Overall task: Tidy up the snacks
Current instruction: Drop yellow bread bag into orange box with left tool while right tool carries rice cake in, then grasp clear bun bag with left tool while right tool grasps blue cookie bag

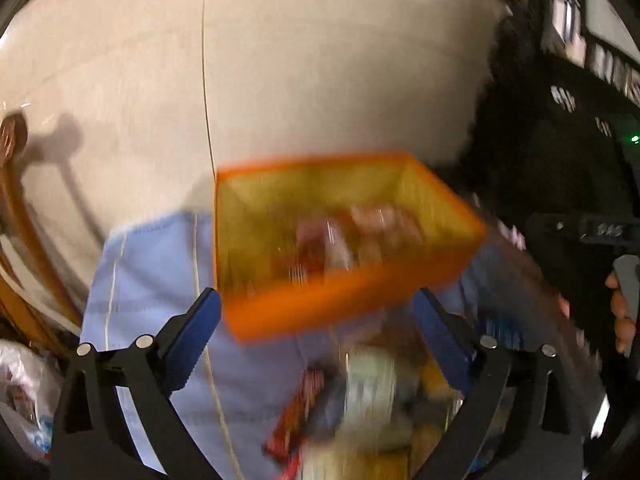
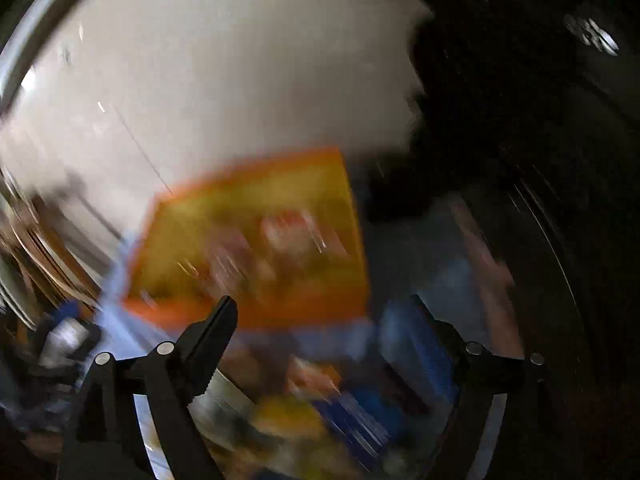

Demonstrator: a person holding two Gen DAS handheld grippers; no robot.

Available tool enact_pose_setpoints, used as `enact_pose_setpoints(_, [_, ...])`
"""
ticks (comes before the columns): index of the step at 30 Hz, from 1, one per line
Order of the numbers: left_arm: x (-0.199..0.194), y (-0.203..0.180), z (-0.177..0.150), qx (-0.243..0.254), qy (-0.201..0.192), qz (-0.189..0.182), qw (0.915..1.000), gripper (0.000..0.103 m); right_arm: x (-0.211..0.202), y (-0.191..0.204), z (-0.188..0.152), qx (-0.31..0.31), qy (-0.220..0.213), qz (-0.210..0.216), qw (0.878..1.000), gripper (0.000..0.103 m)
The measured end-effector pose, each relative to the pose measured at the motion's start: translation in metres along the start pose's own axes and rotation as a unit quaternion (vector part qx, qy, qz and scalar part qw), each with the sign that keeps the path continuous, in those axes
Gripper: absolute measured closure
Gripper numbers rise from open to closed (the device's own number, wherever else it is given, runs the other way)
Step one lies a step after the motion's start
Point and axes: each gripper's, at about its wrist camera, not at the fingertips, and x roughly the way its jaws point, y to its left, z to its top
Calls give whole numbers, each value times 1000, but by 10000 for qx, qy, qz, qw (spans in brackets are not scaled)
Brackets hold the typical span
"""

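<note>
An orange basket (image 1: 440,188) stands on a light blue cloth (image 1: 152,280) and holds a few blurred snack packets (image 1: 360,236). In front of it lies a loose pile of snacks (image 1: 372,392), among them a red packet (image 1: 296,412). My left gripper (image 1: 316,294) hangs open above the pile, just short of the basket's near wall, with nothing between its pads. The right wrist view is heavily blurred. It shows the same basket (image 2: 304,316) and the snack pile (image 2: 320,392), with a blue packet (image 2: 360,412) in it. My right gripper (image 2: 322,304) is open over the pile and holds nothing.
The cloth lies on a beige tiled floor (image 1: 320,60). A wooden chair (image 1: 24,216) stands at the left and a plastic bag (image 1: 20,392) at the lower left. Dark furniture (image 1: 560,160) fills the right side. A hand (image 1: 624,312) grips a grey handle at the right edge.
</note>
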Motion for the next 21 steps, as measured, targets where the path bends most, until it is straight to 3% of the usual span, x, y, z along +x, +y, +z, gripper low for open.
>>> enact_pose_setpoints(4, [-10, -8, -64, -28, 424, 85, 9991, 8, 24, -9, -70, -221, 443, -540, 9973, 14])
enact_pose_setpoints(6, [-11, -6, -86, -133, 557, 157, 9982, 8, 29, -21, -83, 22, 526, -685, 9963, 14])
enact_pose_setpoints(12, [-5, 8, -118, -603, 785, 438, 9941, 8, 42, -45, -80, 896, 718, -504, 9921, 13])
enact_pose_setpoints(21, [17, -3, -117, -488, 845, 603, 9934, 8, 80, -37, -63, 1408, 1049, -479, 9833, 10])
